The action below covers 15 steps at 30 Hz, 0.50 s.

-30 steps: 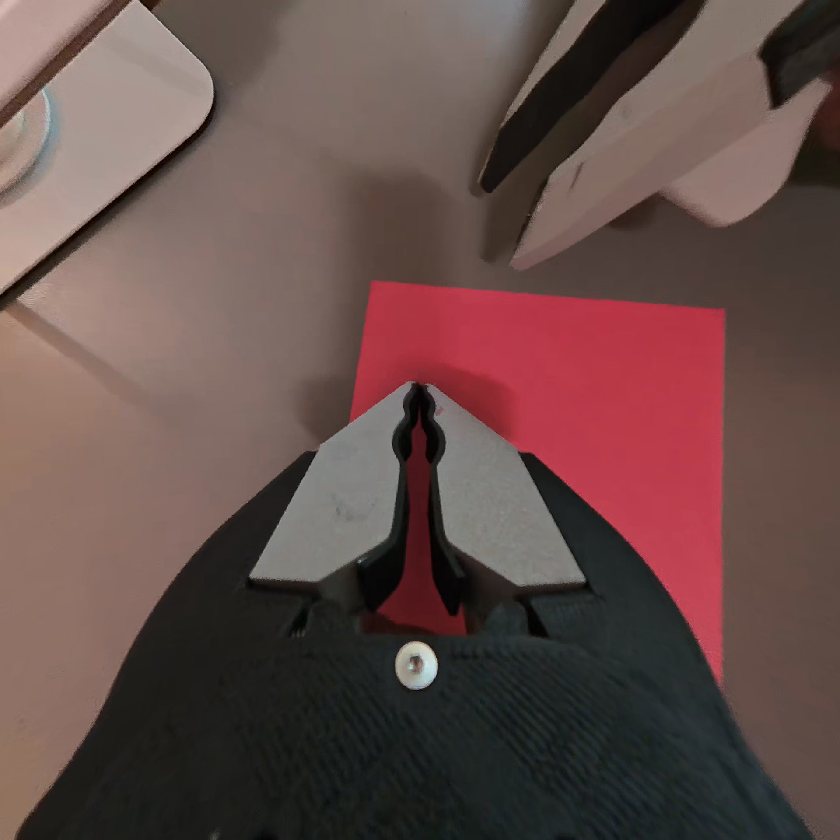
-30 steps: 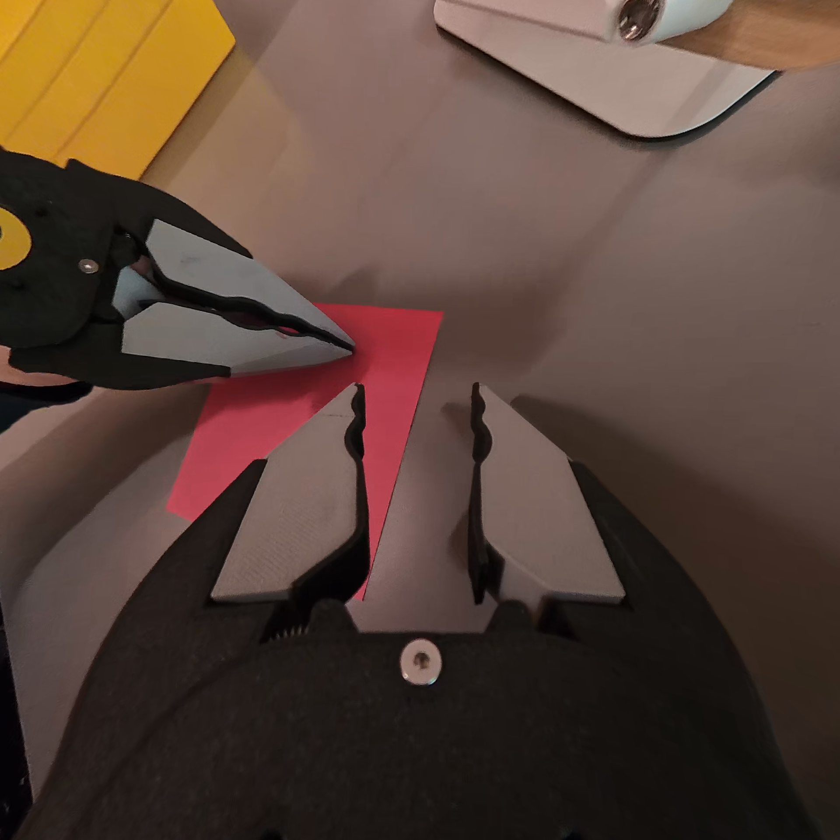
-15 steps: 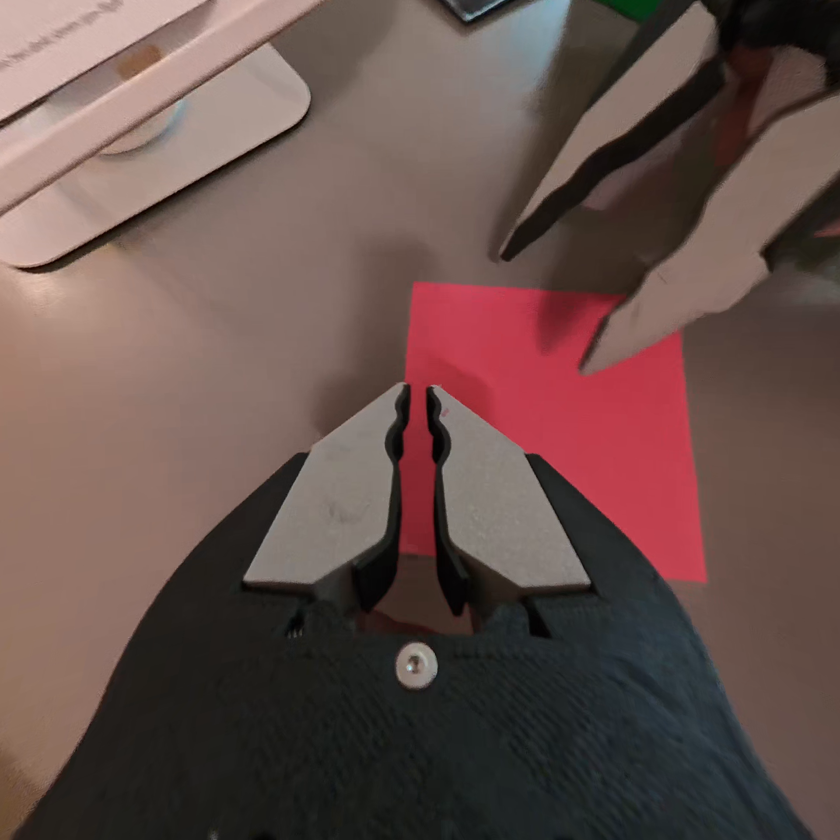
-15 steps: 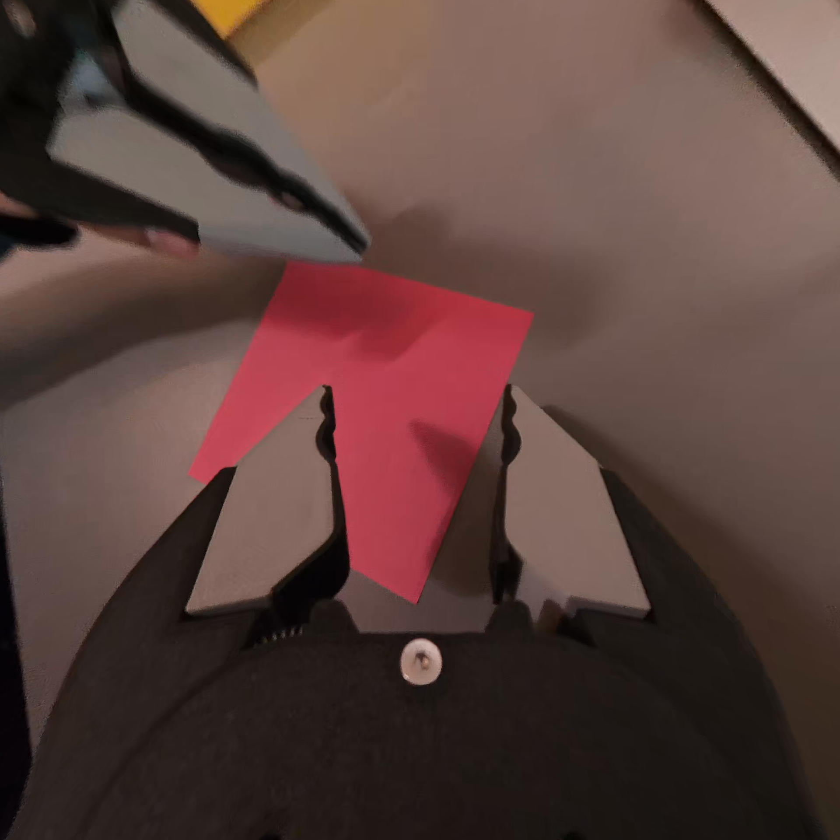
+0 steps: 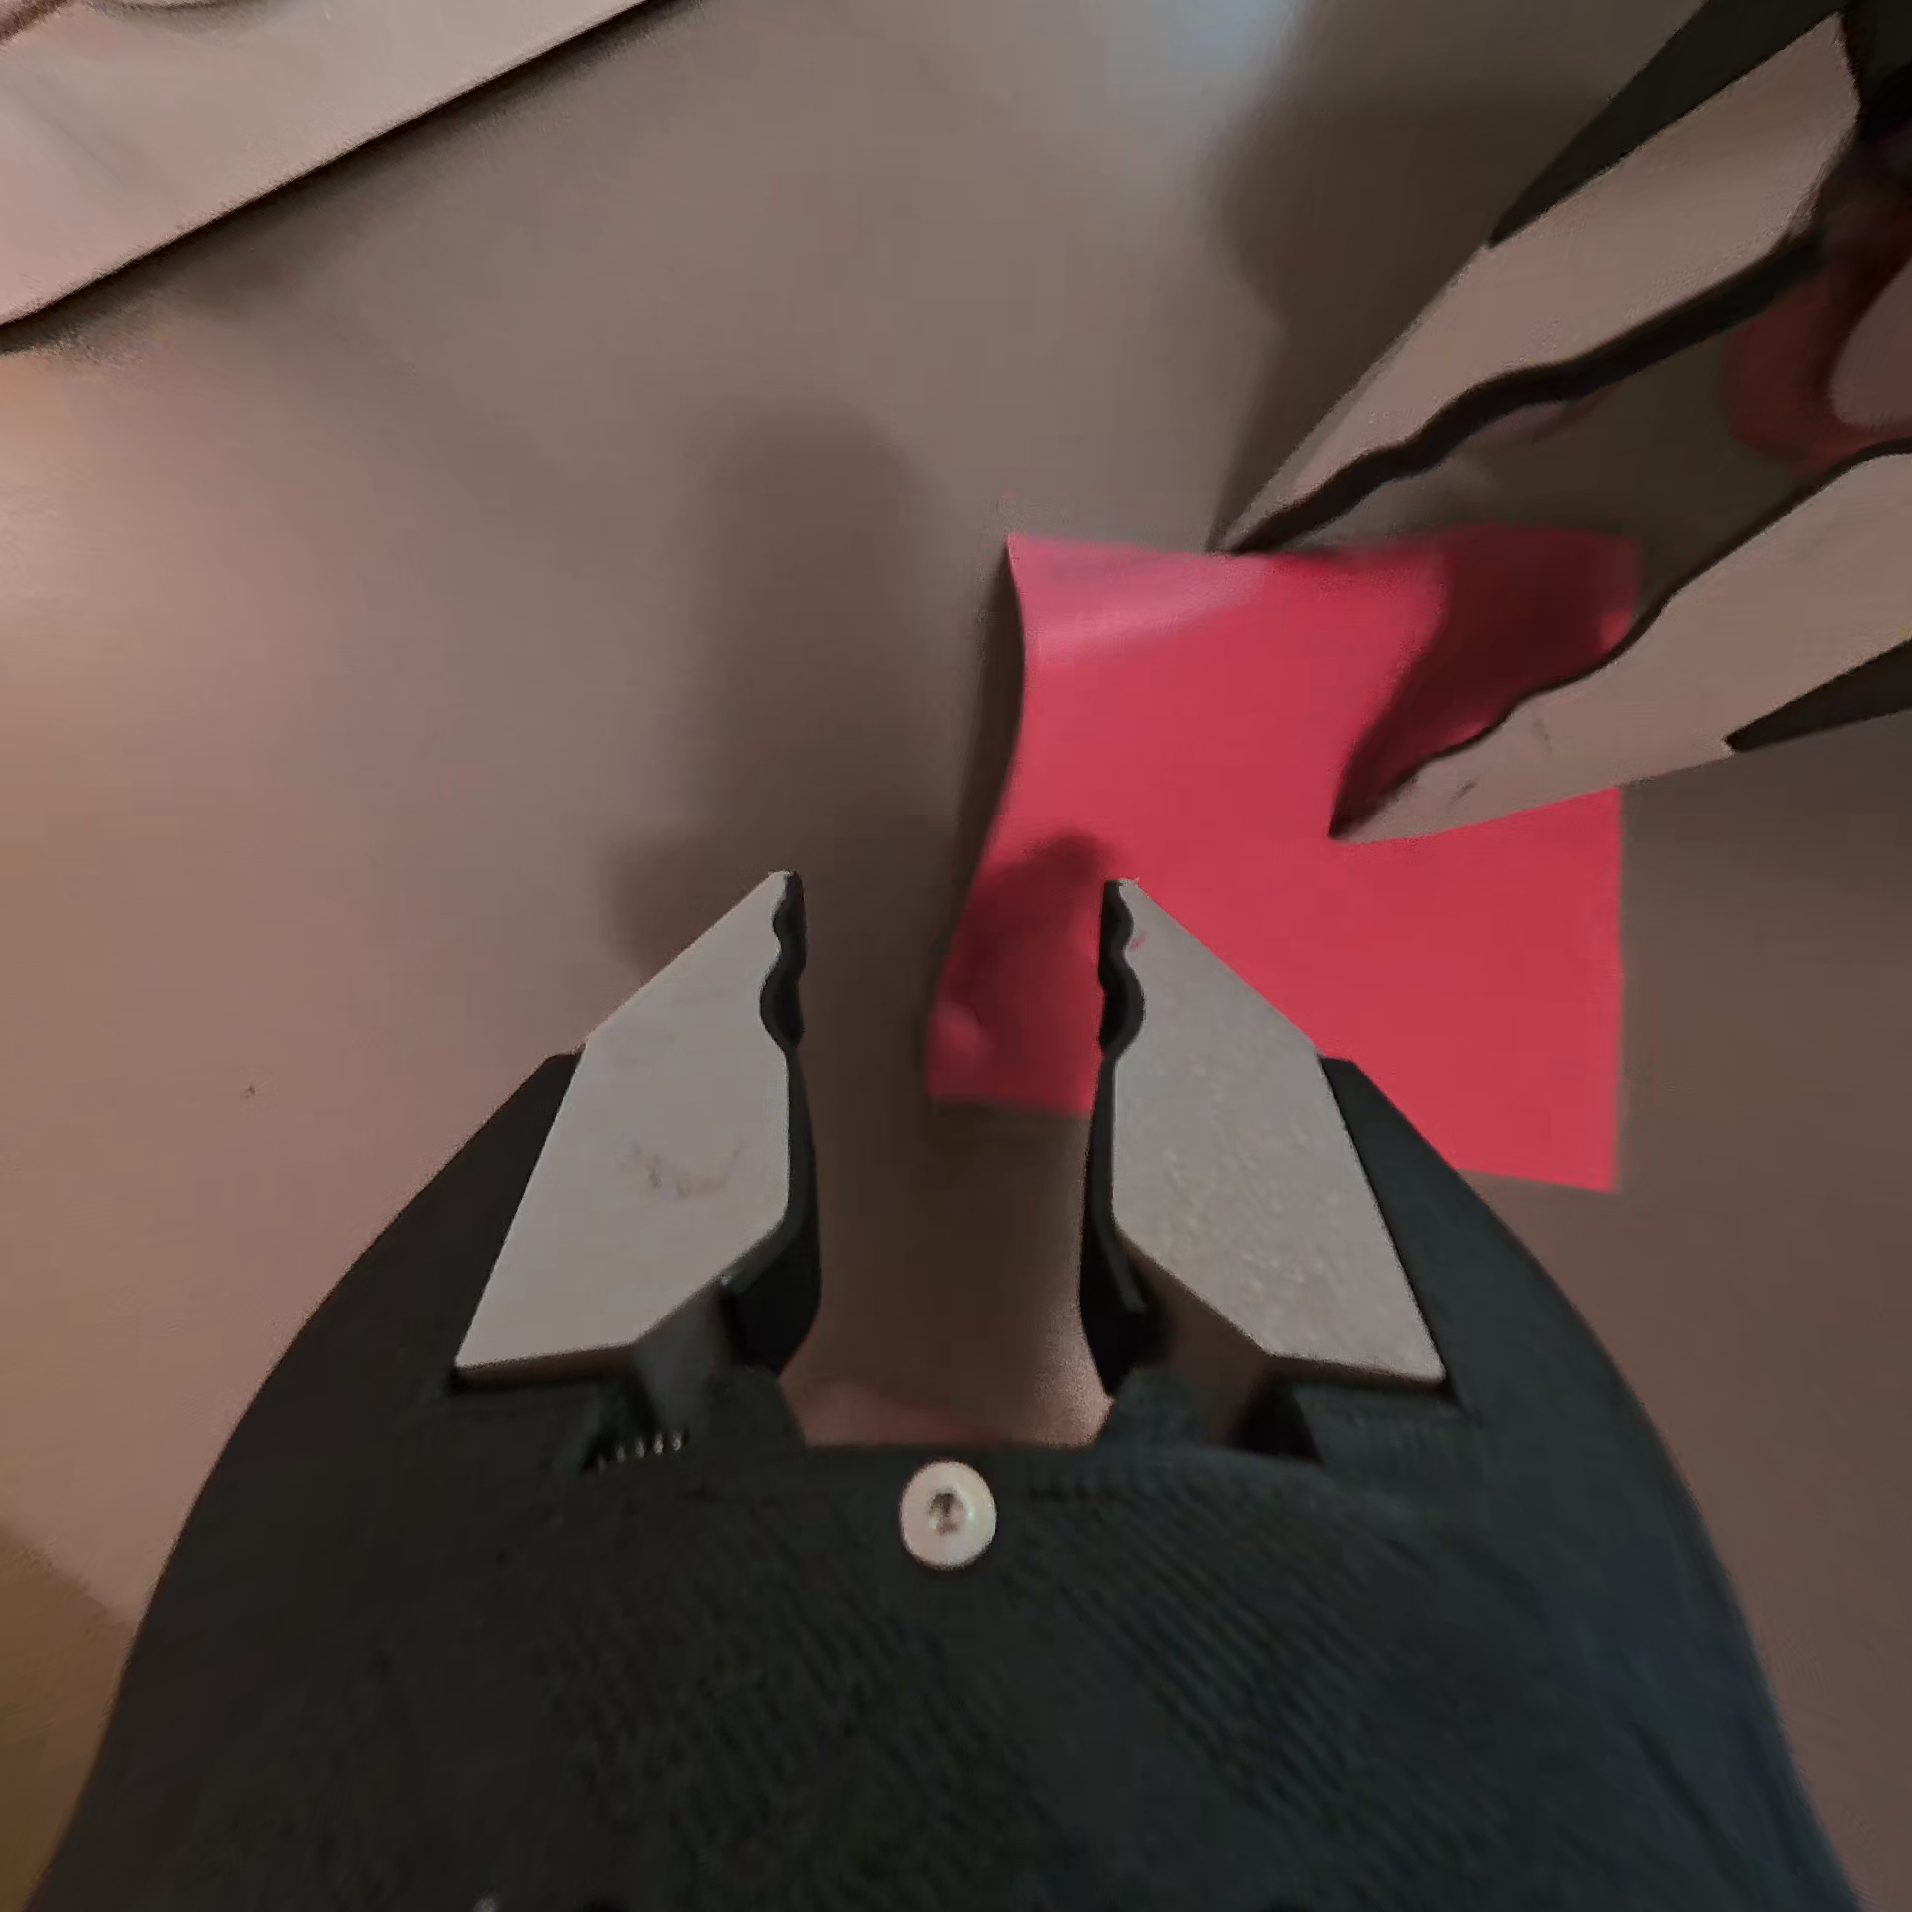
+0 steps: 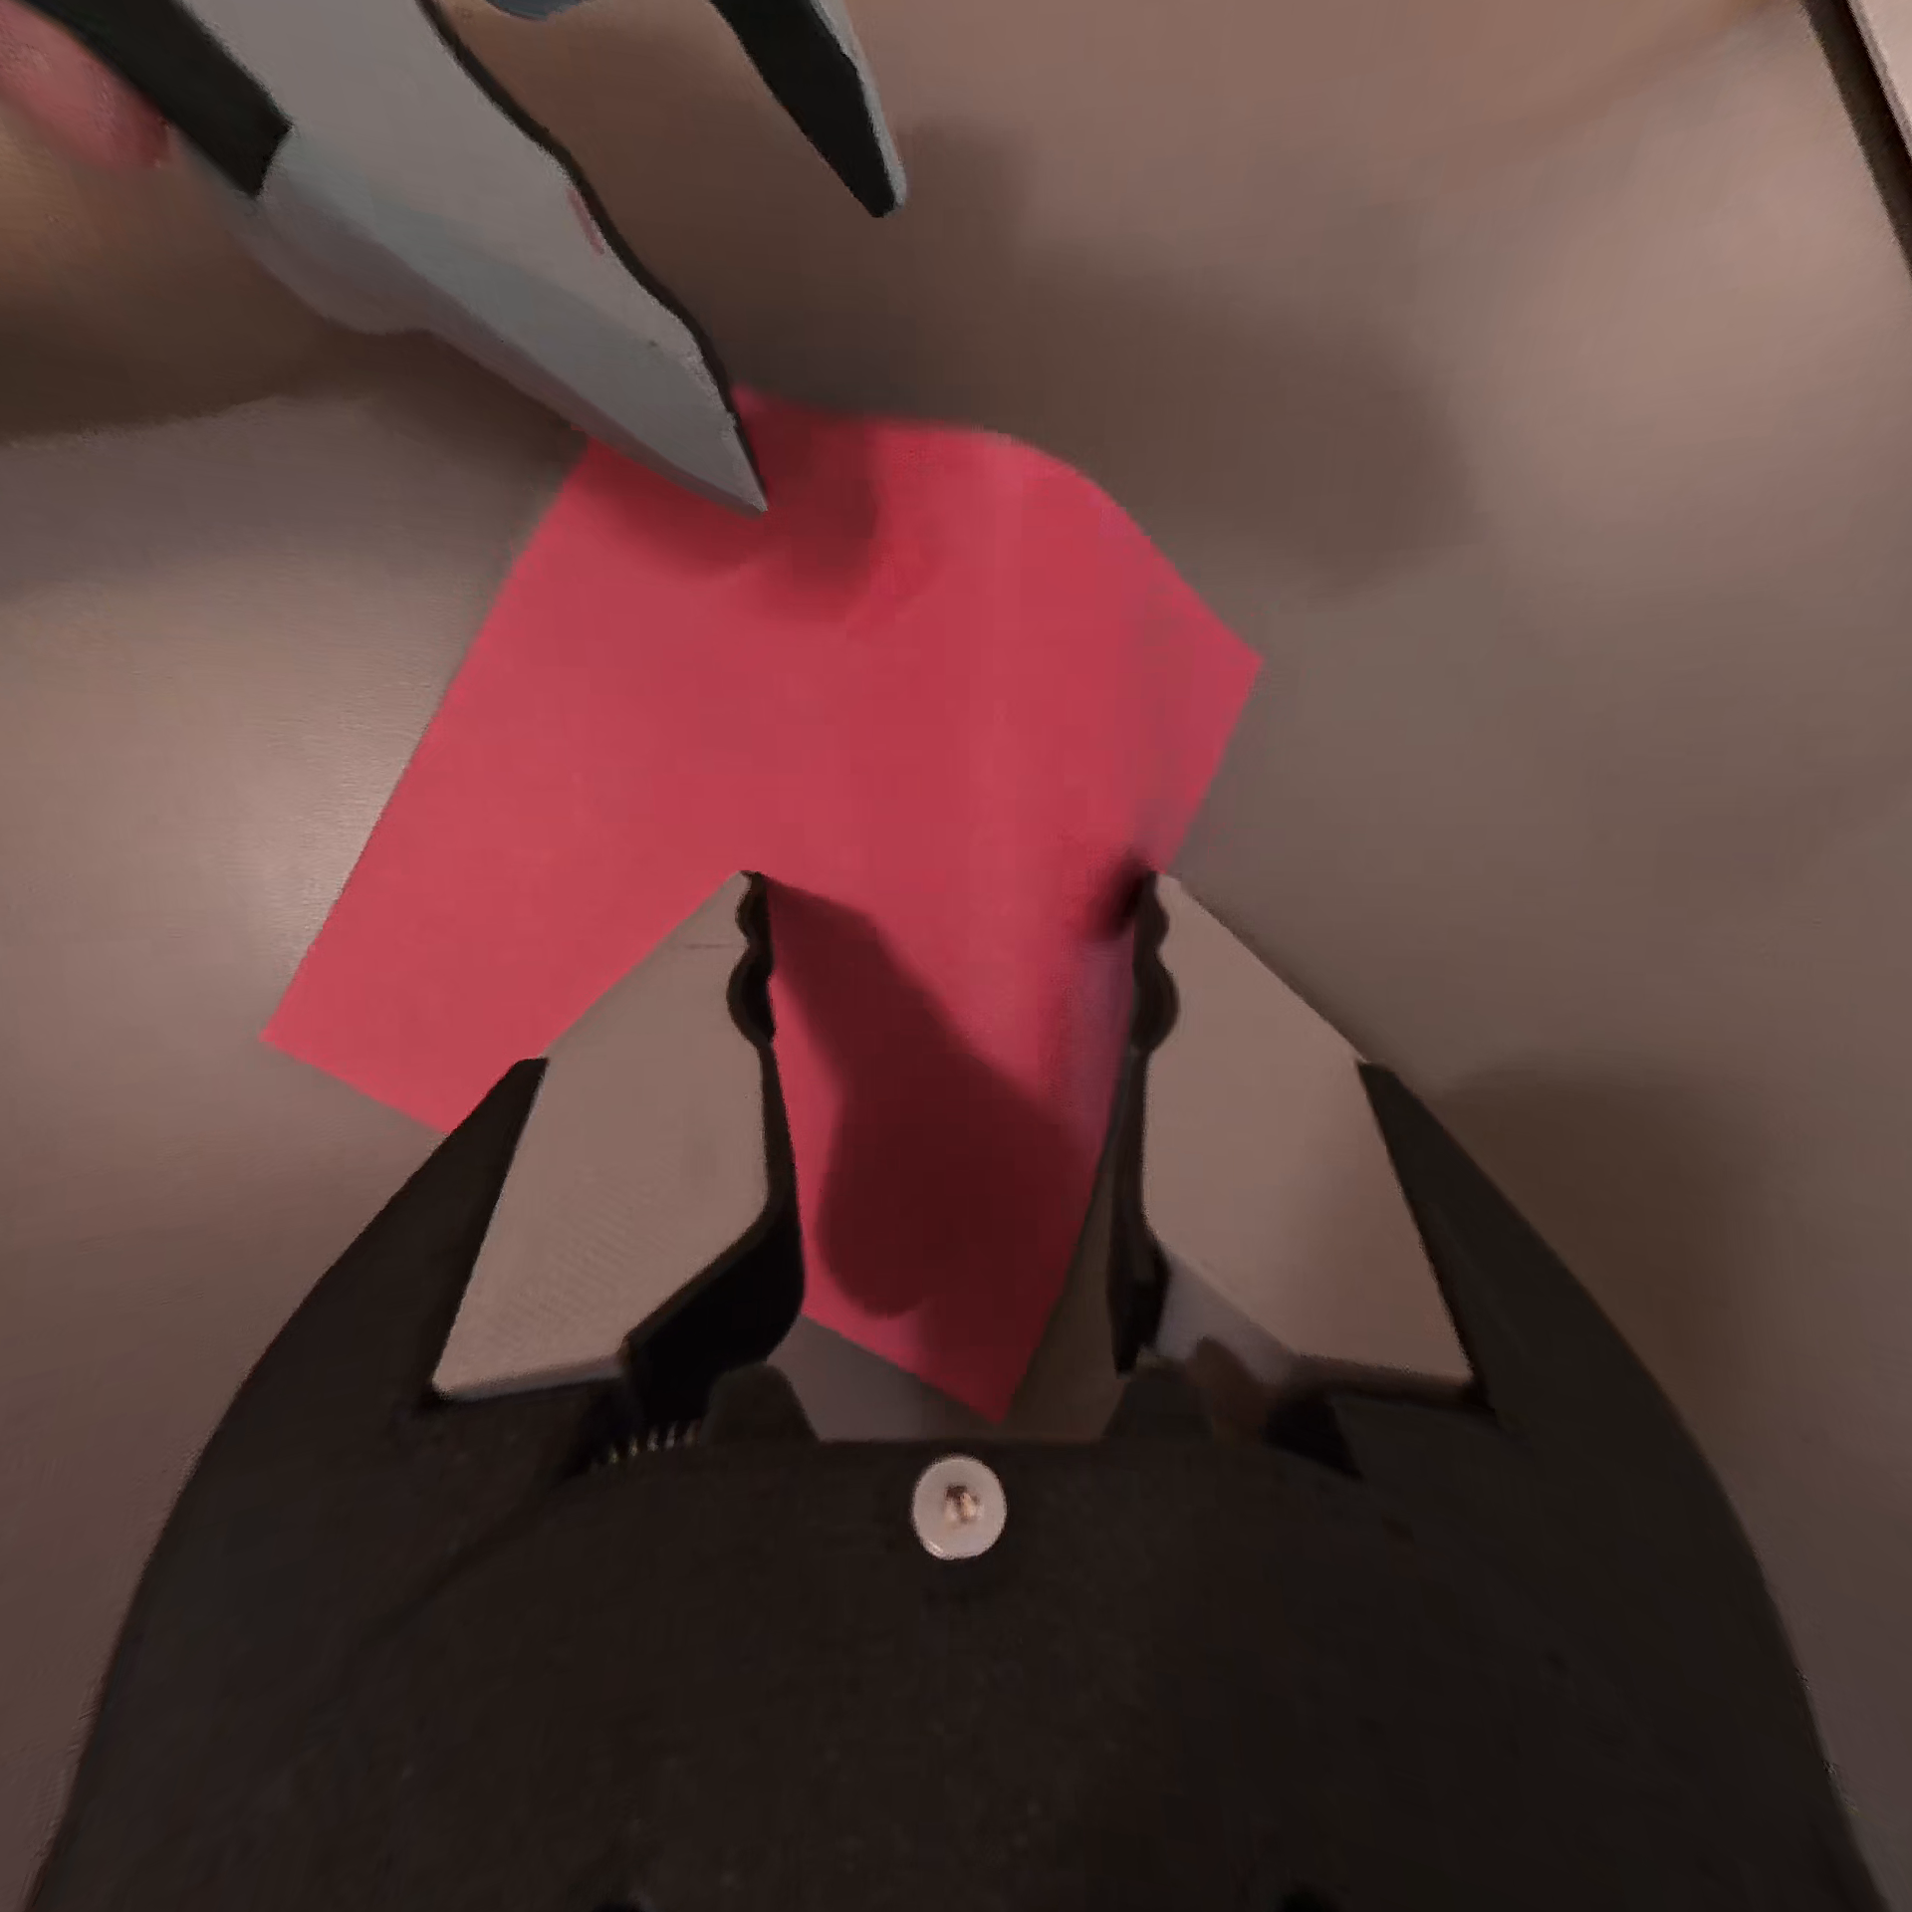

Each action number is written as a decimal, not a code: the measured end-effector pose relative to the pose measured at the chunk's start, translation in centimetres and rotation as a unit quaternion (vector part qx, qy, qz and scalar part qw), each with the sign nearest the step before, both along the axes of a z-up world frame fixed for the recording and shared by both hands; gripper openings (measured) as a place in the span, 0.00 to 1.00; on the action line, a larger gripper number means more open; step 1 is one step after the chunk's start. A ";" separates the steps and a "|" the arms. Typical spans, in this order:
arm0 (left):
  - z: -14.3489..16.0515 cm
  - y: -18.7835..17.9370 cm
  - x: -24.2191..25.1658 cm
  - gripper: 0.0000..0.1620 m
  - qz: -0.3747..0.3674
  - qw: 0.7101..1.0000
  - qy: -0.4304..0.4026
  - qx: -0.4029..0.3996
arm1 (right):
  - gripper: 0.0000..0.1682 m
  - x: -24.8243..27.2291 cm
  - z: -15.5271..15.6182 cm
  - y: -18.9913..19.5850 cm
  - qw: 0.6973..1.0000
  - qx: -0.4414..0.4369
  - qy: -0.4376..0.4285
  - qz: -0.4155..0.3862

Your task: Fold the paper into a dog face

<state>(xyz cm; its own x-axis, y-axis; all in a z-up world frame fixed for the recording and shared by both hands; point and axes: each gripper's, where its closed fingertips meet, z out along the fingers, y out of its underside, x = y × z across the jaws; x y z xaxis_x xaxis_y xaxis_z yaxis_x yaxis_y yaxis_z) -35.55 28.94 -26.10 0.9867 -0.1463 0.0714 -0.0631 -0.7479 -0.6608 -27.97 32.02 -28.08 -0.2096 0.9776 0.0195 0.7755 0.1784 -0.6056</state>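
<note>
The red paper (image 5: 1293, 859) lies on the brown counter (image 5: 414, 724), not yet creased, with one corner and its adjoining edge curling up off the surface on the side toward the left tongs (image 5: 950, 900). In the left wrist view the sheet sits ahead and to the right of the left tongs: the right finger overlaps its near-left corner, the left finger is over bare counter, and the sheet's left edge runs up through the gap between them. The left tongs stand moderately open and hold nothing. The right tongs (image 6: 947, 890) are also open, wider, and empty. In the right wrist view the paper lies directly ahead as a diamond, its nearest corner pointing back between the two fingers and one diagonal roughly in line with them. The left finger overlies the sheet, while the right finger's tip is at its right edge; contact cannot be judged. Seen from the left wrist view, one right finger tip comes down over the middle of the sheet and the other is at its far edge. The right tongs are judged better placed, since a corner already lies between the fingers. The next move probably turns on this: closing on that corner and carrying it along the diagonal to the opposite corner.
</note>
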 end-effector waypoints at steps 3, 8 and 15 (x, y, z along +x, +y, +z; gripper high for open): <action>-0.6 -0.9 0.2 0.35 -0.020 0.999 -0.034 -0.019 | 0.21 -0.3 0.1 -1.1 0.999 0.002 0.021 0.027; -0.4 -0.9 0.8 0.36 -0.052 0.998 -0.046 0.003 | 0.19 -0.7 0.2 -1.2 0.999 0.004 0.036 0.034; 2.3 1.4 1.4 0.34 -0.068 0.983 -0.158 0.065 | 0.24 -0.7 0.3 -1.3 0.998 0.012 0.036 0.052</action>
<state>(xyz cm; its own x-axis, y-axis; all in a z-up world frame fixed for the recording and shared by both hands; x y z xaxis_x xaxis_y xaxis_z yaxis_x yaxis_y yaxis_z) -34.11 30.37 -23.80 0.8890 -0.3038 0.3427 0.0668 -0.6543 -0.7533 -28.63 30.75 -27.83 -0.3080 0.9494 0.0612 0.7060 0.2712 -0.6543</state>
